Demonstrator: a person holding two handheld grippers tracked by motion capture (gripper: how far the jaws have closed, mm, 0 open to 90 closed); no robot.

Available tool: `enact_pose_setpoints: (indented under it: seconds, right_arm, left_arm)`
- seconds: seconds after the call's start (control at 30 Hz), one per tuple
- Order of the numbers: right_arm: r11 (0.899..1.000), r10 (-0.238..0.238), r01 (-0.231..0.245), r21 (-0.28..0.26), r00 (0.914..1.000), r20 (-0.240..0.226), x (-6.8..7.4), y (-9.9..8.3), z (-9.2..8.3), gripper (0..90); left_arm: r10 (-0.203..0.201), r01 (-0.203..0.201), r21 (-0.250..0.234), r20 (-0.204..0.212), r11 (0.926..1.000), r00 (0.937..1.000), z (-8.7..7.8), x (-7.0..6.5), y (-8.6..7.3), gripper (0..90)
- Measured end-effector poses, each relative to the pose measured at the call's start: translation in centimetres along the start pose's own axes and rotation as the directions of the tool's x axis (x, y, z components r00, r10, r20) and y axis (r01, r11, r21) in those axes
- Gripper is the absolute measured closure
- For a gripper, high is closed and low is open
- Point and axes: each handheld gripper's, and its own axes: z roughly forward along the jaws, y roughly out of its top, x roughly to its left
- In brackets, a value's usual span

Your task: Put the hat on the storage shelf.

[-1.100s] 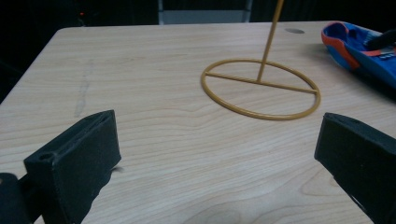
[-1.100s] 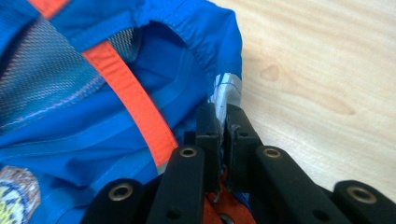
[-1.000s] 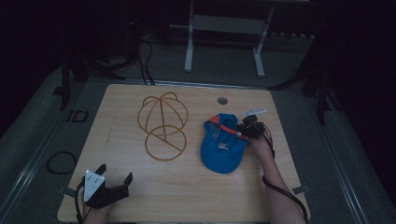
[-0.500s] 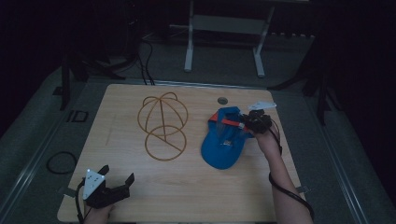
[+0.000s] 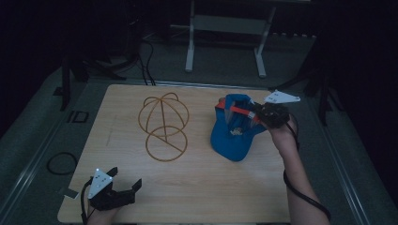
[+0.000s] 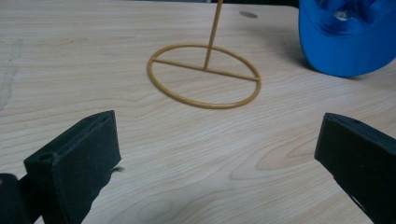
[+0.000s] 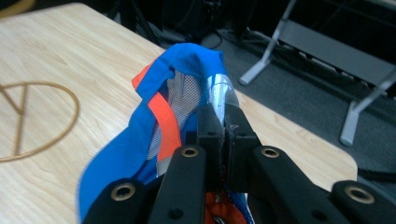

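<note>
Since the earlier frame, the right gripper (image 5: pixel 253 115) has lifted the back of the blue fabric cap with orange trim (image 5: pixel 233 132) off the pale wooden bench (image 5: pixel 197 187), leaving the brim low near the surface. Its jaws are pinched tight on the cap's rear edge. The golden wire cap stand with a ring base (image 5: pixel 163 124) stands to the cap's left, well apart, so the right hand is the nearer. The left gripper (image 5: pixel 123 194) rests at the bench's near edge, jaws wide and empty.
</note>
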Motion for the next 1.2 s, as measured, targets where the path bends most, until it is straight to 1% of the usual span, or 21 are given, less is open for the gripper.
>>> enact_pose_setpoints:
  seconds: [0.03, 0.2, 0.23, 0.3, 0.33, 0.37, 0.43, 0.5, 0.57, 0.63, 0.7, 0.83, 0.9, 0.93, 0.97, 1.0, 1.07, 1.1, 1.13, 1.17, 1.2]
  right_arm:
    - [1.000, -0.006, 0.006, -0.012, 1.0000, -0.005, 0.0, 0.2, -0.6, 87.1]
    - [0.999, -0.026, 0.025, -0.037, 0.9996, -0.012, 0.2, 1.0, -2.5, 87.1]
    - [0.998, -0.043, 0.043, -0.042, 0.9990, -0.008, 0.3, 1.1, -2.9, 87.1]
    - [0.998, -0.043, 0.043, -0.046, 0.9990, -0.010, 0.3, 1.2, -3.2, 87.1]
    - [0.998, -0.038, 0.037, -0.050, 0.9991, -0.019, 0.3, 1.3, -3.5, 87.1]
    - [0.997, -0.044, 0.042, -0.057, 0.9987, -0.027, 0.5, 1.4, -4.0, 87.1]
    - [0.998, -0.040, 0.038, -0.056, 0.9985, -0.036, 0.6, 1.4, -4.4, 87.1]
    - [0.997, -0.050, 0.047, -0.061, 0.9982, -0.033, 0.8, 1.4, -4.9, 87.1]
    - [0.996, -0.044, 0.040, -0.074, 0.9981, -0.044, 0.9, 1.3, -5.2, 87.1]
    - [0.996, -0.046, 0.042, -0.080, 0.9979, -0.047, 1.0, 1.2, -5.6, 87.2]
    - [0.995, -0.036, 0.030, -0.097, 0.9972, -0.065, 1.1, 1.2, -6.1, 87.2]
    - [0.993, -0.034, 0.024, -0.115, 0.9954, -0.089, 1.6, 1.3, -6.8, 87.2]
    - [0.991, -0.046, 0.034, -0.127, 0.9944, -0.095, 2.1, 1.5, -7.2, 87.3]
    - [0.991, -0.050, 0.037, -0.129, 0.9940, -0.097, 2.2, 1.6, -7.3, 87.3]
    - [0.990, -0.048, 0.033, -0.133, 0.9928, -0.109, 2.4, 1.7, -7.4, 87.3]
    - [0.989, -0.047, 0.028, -0.143, 0.9907, -0.128, 2.6, 1.7, -7.6, 87.2]
    - [0.987, -0.068, 0.049, -0.151, 0.9898, -0.126, 3.2, 1.9, -8.0, 87.3]
    - [0.986, -0.070, 0.050, -0.157, 0.9891, -0.129, 3.4, 2.0, -8.1, 87.3]
    - [0.985, -0.071, 0.047, -0.165, 0.9874, -0.142, 3.6, 2.1, -8.3, 87.3]
    - [0.984, -0.078, 0.054, -0.168, 0.9870, -0.141, 3.8, 2.1, -8.4, 87.3]
    - [0.984, -0.084, 0.060, -0.170, 0.9866, -0.139, 3.9, 2.2, -8.5, 87.3]
  left_arm:
    - [-0.005, 0.005, -0.007, 0.003, 1.0000, 1.0000, -0.1, -0.1, 0.2, 0.5]
    - [0.007, -0.007, -0.020, 0.014, 0.9998, 0.9999, -0.7, -0.4, 1.8, 0.5]
    - [0.003, -0.003, -0.022, 0.017, 0.9998, 0.9998, -0.8, -0.4, 2.0, 0.5]
    - [0.008, -0.008, -0.025, 0.022, 0.9997, 0.9997, -0.8, -0.5, 2.4, 0.5]
    - [0.020, -0.019, -0.040, 0.024, 0.9990, 0.9995, -1.0, -0.6, 3.1, 0.5]
    - [0.027, -0.026, -0.040, 0.024, 0.9989, 0.9993, -1.0, -0.6, 3.5, 0.5]
    - [0.030, -0.028, -0.054, 0.040, 0.9982, 0.9987, -1.1, -0.7, 4.3, 0.5]
    - [0.049, -0.047, -0.054, 0.048, 0.9974, 0.9976, -1.0, -0.9, 5.4, 0.5]
    - [0.074, -0.070, -0.059, 0.054, 0.9958, 0.9958, -1.0, -1.3, 6.6, 0.5]
    - [0.089, -0.084, -0.064, 0.074, 0.9944, 0.9933, -1.1, -1.6, 7.8, 3.0]
    - [0.112, -0.107, -0.072, 0.071, 0.9916, 0.9912, -1.0, -2.0, 9.0, 3.0]
    - [0.141, -0.133, -0.077, 0.099, 0.9881, 0.9851, -0.4, -2.8, 11.4, 3.0]
    - [0.163, -0.155, -0.079, 0.109, 0.9848, 0.9806, -0.1, -3.4, 12.5, 3.0]
    - [0.180, -0.172, -0.078, 0.115, 0.9821, 0.9769, 0.1, -3.7, 13.1, 3.0]
    - [0.191, -0.182, -0.081, 0.117, 0.9799, 0.9745, 0.3, -4.1, 13.6, 3.0]
    - [0.209, -0.200, -0.080, 0.123, 0.9764, 0.9701, 0.6, -4.4, 14.0, 3.6]
    - [0.234, -0.226, -0.080, 0.126, 0.9709, 0.9639, 1.0, -5.1, 14.9, 4.3]
    - [0.244, -0.235, -0.082, 0.138, 0.9686, 0.9598, 1.3, -5.5, 15.4, 4.3]
    - [0.249, -0.239, -0.083, 0.142, 0.9674, 0.9580, 1.5, -5.8, 15.7, 4.2]
    - [0.255, -0.245, -0.083, 0.147, 0.9661, 0.9557, 1.8, -6.2, 16.1, 4.3]
    - [0.264, -0.253, -0.086, 0.160, 0.9636, 0.9512, 2.2, -6.6, 16.5, 4.3]
